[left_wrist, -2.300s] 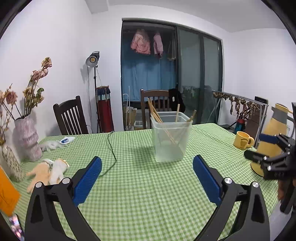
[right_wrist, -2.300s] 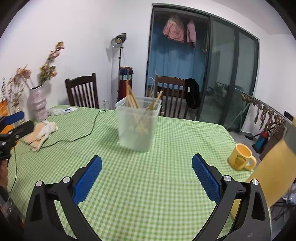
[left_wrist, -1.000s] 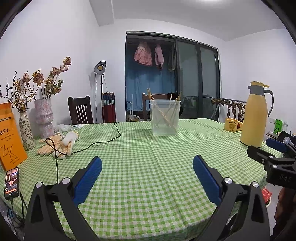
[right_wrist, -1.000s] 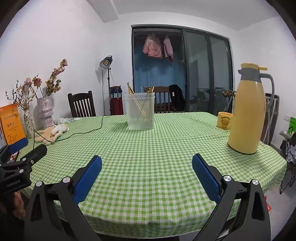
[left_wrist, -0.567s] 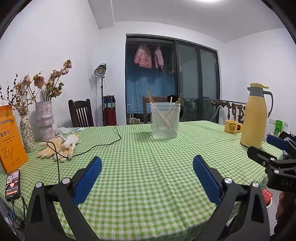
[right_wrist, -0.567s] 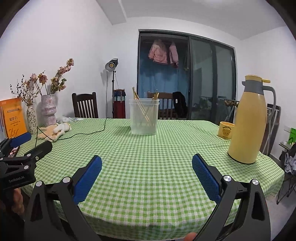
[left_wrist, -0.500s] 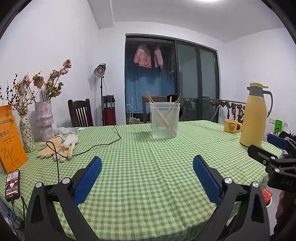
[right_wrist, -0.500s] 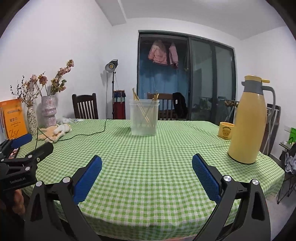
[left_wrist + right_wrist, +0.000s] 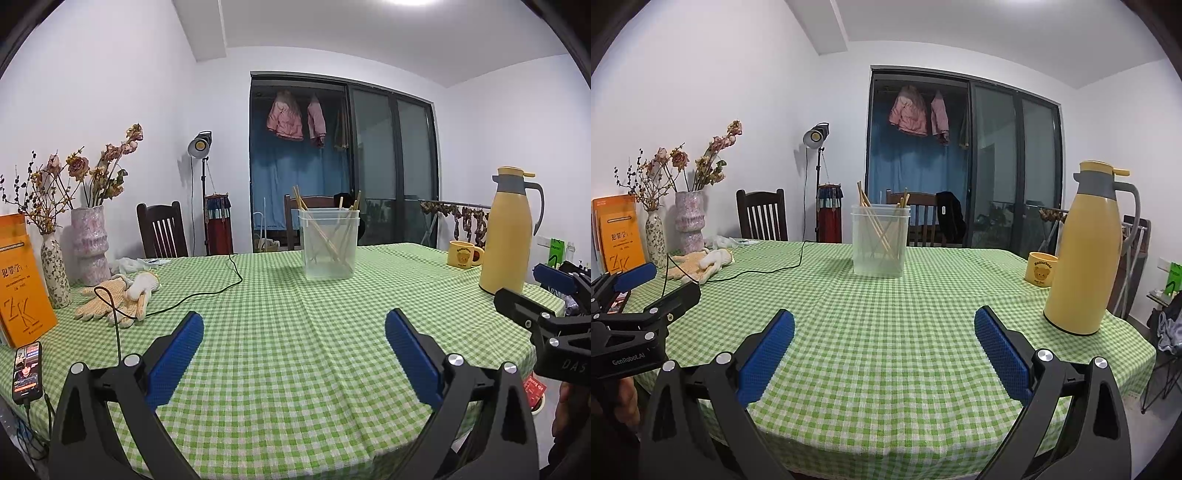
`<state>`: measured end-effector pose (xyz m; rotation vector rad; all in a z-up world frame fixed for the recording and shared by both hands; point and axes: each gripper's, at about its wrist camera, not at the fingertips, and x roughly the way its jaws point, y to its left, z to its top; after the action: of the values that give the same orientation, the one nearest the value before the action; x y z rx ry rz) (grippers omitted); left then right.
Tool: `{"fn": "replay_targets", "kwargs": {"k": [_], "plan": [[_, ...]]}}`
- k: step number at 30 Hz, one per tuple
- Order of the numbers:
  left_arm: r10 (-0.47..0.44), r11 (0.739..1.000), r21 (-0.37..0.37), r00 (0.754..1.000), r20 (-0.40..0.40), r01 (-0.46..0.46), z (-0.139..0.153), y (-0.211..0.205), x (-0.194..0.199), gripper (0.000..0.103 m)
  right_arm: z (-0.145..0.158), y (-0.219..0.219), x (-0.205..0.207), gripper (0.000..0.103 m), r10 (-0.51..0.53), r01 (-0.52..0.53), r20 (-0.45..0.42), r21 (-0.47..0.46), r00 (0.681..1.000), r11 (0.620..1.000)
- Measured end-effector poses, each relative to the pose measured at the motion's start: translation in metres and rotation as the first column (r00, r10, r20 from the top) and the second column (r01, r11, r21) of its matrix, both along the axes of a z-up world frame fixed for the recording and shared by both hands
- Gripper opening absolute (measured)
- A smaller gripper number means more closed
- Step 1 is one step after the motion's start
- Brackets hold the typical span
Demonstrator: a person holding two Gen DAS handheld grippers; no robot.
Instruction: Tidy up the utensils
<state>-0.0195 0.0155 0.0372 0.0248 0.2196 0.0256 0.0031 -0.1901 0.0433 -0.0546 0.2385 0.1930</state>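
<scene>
A clear plastic tub (image 9: 328, 243) stands on the green checked table (image 9: 295, 332), with several wooden chopsticks (image 9: 314, 225) leaning inside it. It also shows in the right wrist view (image 9: 880, 242), chopsticks (image 9: 877, 225) inside. My left gripper (image 9: 293, 334) is open and empty, low over the near edge of the table, far short of the tub. My right gripper (image 9: 882, 332) is open and empty at the same near edge, to the right of the left one. Each gripper shows at the side of the other's view, the right one (image 9: 554, 295) and the left one (image 9: 639, 291).
A yellow thermos jug (image 9: 1086, 251) and a yellow mug (image 9: 1041, 274) stand at the right. Work gloves (image 9: 114, 295), a black cable (image 9: 199, 291), two vases (image 9: 88, 247), an orange book (image 9: 20, 280) and a phone (image 9: 26, 371) lie at the left. Chairs stand behind the table.
Both grippers have drawn back from the tub and dropped low to the near table edge, staying open and empty. In the last half second they barely moved.
</scene>
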Motion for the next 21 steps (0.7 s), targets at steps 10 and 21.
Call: {"fn": "replay_targets", "kwargs": {"k": [10,21], "plan": [[0.003,1.000,-0.002,1.000,-0.004,-0.003,-0.0011,0.0003,0.0000,0.096,-0.0018,0.0000,0.0015,0.094,0.002,-0.002,-0.015,0.004,1.000,1.000],[0.004,1.000,-0.001,1.000,-0.001,-0.004,-0.0014,-0.0002,-0.0008,0.096,-0.0032,0.0021,0.0020,0.094,0.022,-0.022,-0.028,0.002,0.999,1.000]]}}
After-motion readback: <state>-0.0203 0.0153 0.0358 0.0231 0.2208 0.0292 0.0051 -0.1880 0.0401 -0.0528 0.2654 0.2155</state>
